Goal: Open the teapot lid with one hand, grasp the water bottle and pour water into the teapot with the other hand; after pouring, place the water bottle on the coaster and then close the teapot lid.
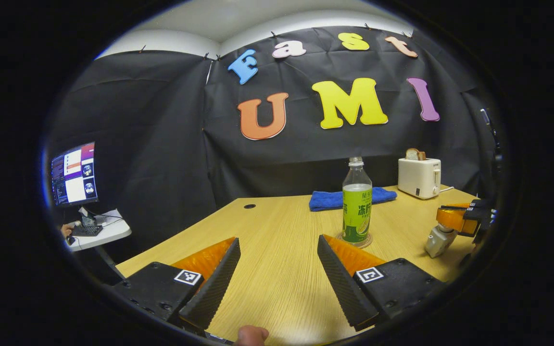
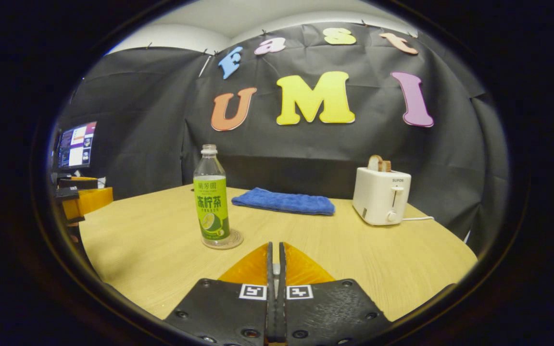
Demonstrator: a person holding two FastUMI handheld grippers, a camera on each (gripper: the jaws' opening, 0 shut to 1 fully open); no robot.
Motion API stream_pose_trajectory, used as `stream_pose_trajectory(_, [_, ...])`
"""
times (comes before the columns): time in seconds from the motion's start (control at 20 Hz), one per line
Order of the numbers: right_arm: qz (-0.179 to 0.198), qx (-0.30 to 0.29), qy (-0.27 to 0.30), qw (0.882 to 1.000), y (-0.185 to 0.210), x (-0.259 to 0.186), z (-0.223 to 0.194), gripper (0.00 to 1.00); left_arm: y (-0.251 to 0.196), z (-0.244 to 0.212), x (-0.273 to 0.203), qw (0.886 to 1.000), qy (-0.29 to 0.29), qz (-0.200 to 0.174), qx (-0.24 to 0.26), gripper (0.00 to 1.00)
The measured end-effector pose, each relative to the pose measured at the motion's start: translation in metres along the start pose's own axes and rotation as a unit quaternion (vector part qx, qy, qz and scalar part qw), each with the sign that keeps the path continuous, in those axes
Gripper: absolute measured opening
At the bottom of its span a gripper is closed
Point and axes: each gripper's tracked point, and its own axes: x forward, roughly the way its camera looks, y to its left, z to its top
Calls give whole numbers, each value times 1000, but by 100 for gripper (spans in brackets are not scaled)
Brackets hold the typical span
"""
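The clear plastic water bottle with the green label (image 2: 212,199) stands upright on a round coaster (image 2: 223,240) on the light wooden surface (image 2: 161,250). It appears uncapped and light, with thin, slippery walls, so grip the labelled midsection gently. Liquid level cannot be determined. Left gripper (image 1: 277,278) jaws are apart; right gripper (image 2: 275,269) jaws are together, empty.

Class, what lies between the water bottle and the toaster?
In the right gripper view, the blue towel lies between the water bottle and the toaster, on the table.
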Motion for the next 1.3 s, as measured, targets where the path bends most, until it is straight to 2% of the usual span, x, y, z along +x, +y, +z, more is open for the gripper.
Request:
stream_pose_trajectory(0.75, [-16,0,4,1000,-1,-2,-13,0,2,8,-4,1000,-18,3,11,99])
stream_pose_trajectory(0.85, [-19,0,4,1000,-2,-2,-13,7,2,9,-4,1000,-20,1,12,99])
stream_pose_trajectory(0.9, [-18,2,3,1000,-1,-1,-13,6,2,9,-5,1000,-21,1,12,99])
stream_pose_trajectory(0.95, [-16,6,3,1000,-1,-2,-13,9,1,10,-7,1000,-22,-1,11,99])
stream_pose_trajectory(1.0, [-18,10,2,1000,-1,-4,-11,20,-3,13,-10,1000,-24,-2,10,99])
stream_pose_trajectory(1.05, [-15,17,-2,1000,0,-7,-7,20,-7,13,-13,1000,-24,-4,9,99])
stream_pose_trajectory(1.1, [-14,22,-6,1000,0,-7,-4,33,-8,14,-14,1000,-24,-5,8,99])
stream_pose_trajectory(1.15, [-16,30,-11,999,-2,-10,1,39,-8,16,-14,1000,-24,-6,5,99])
stream_pose_trajectory(1.2, [-21,39,-16,999,-4,-11,6,61,-10,18,-16,1000,-24,-8,-2,99])
stream_pose_trajectory(1.3, [-33,55,-28,998,-9,-15,19,94,-16,23,-18,999,-26,-20,-18,99])
